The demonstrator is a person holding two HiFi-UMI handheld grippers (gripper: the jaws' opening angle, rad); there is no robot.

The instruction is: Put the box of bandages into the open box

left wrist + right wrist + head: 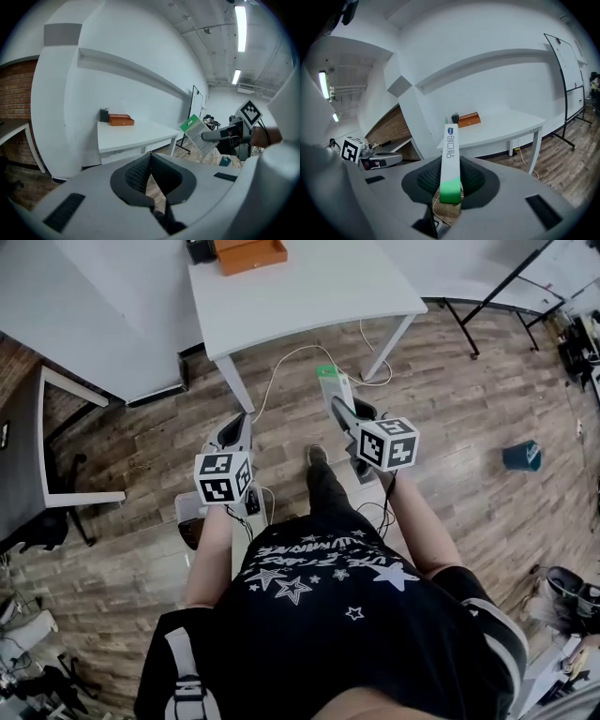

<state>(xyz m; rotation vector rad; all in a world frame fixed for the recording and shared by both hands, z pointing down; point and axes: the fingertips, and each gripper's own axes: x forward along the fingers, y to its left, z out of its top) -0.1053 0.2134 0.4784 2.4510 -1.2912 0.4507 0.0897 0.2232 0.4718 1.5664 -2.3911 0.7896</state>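
Clamped edge-on between the fingers of my right gripper (450, 180), the box of bandages (450, 150) stands well apart from the orange open box (250, 253) at the counter's (309, 296) far edge. I'd hold firm and carry it over the opening before releasing. On my left gripper (151, 174) the fingers are together, empty. One of each box, two grippers.

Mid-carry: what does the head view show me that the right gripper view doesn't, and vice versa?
Only the head view: a teal object on the wood floor to the person's right, and the person's foot. Only the right gripper view: the right gripper shut on the box of bandages, which stands upright between its jaws, and a whiteboard. Both: the box of bandages, the white table, the orange open box on it, and the left gripper.
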